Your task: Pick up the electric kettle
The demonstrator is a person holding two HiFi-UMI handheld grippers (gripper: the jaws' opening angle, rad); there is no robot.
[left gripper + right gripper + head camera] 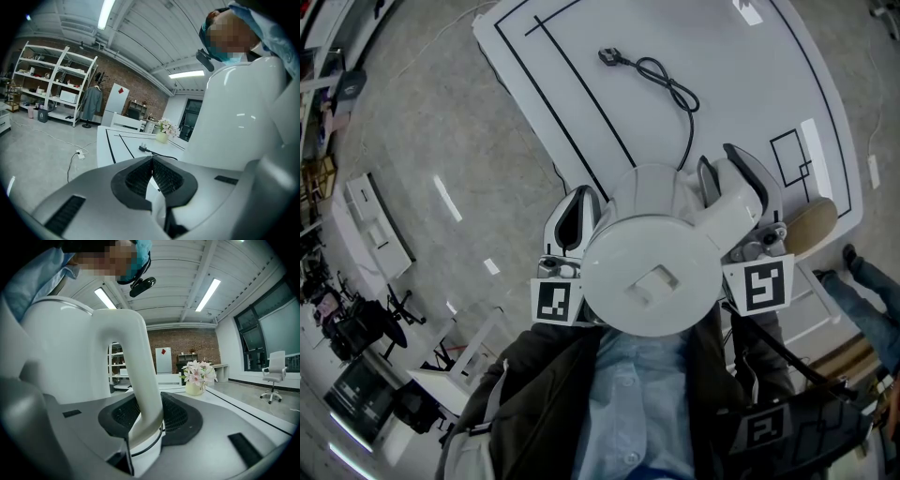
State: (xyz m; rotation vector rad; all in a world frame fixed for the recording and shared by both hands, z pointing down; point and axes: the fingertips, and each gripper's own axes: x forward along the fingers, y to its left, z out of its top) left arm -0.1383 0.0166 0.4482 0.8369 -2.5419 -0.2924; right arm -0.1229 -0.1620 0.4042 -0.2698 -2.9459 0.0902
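The white electric kettle (652, 272) is held up close under the head camera, in front of the person's chest and off the white table (731, 75). My right gripper (727, 178) is shut on the kettle's curved handle (140, 371), with a dark pad on each side of it. In the right gripper view the kettle body (61, 348) fills the left. My left gripper (577, 216) sits against the kettle's left side, its pads (140, 176) meeting at the tips with nothing between them. In the left gripper view the kettle body (239, 117) rises at the right.
A black power cord with plug (661, 80) lies on the table, which has black lines marked on it. A vase of flowers (197, 380) stands at its far end. A round wooden stool (811, 225) and a person's leg (872, 281) are at the right.
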